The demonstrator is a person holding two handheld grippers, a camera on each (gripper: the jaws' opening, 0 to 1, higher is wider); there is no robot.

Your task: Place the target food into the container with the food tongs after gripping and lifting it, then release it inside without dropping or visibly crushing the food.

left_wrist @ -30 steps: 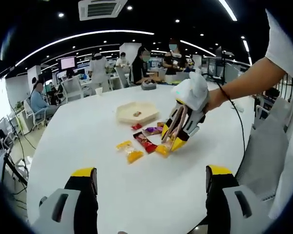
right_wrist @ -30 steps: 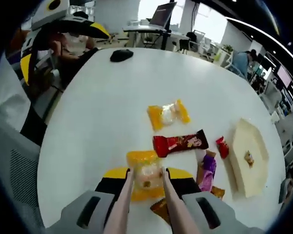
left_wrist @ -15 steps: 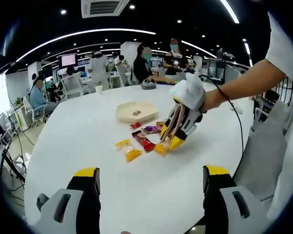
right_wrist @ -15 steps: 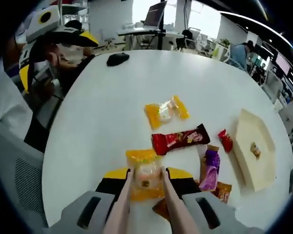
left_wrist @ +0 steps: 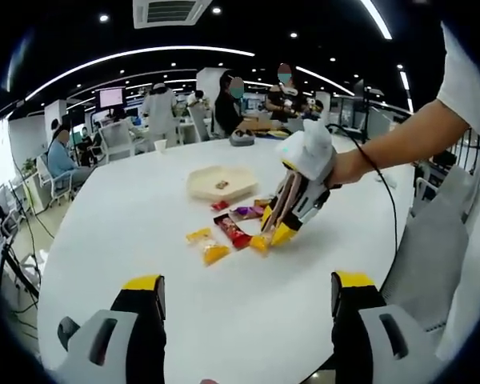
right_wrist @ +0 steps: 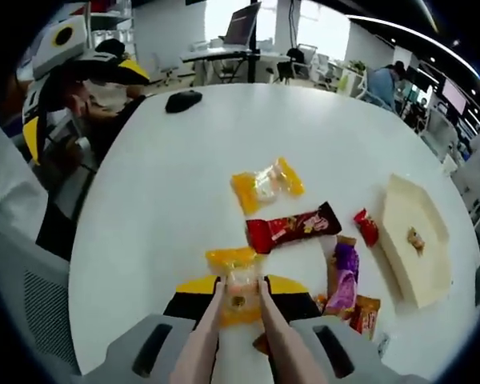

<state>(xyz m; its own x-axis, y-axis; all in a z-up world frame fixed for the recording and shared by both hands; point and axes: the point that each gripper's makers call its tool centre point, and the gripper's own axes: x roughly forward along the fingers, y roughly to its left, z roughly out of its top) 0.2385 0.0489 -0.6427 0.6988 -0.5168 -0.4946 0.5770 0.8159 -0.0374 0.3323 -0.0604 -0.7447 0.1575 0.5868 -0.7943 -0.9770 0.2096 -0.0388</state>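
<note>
My right gripper (right_wrist: 240, 288) is shut on pink food tongs (right_wrist: 202, 340), whose two arms pinch a yellow wrapped snack (right_wrist: 234, 261) on the white table (right_wrist: 160, 184). In the left gripper view a hand holds that right gripper (left_wrist: 276, 228) tilted down, with the tongs (left_wrist: 286, 198) reaching the yellow snack (left_wrist: 260, 243) at the table surface. The beige hexagonal tray (right_wrist: 396, 268) lies to the right with one small sweet in it; the tray (left_wrist: 200, 186) is beyond the snacks. My left gripper (left_wrist: 246, 286) stands open over bare table, nothing between its jaws.
Loose snacks lie between the tongs and the tray: another yellow packet (right_wrist: 264, 182), a red bar (right_wrist: 292, 228), a small red sweet (right_wrist: 366, 226), a purple packet (right_wrist: 342, 268), an orange one (right_wrist: 364, 314). A black mouse (right_wrist: 182, 100) sits far off. People sit at the far side.
The tong arms have drawn closer together on the yellow snack. The right gripper view has pulled back slightly. The left gripper has stayed open and nearly still.
</note>
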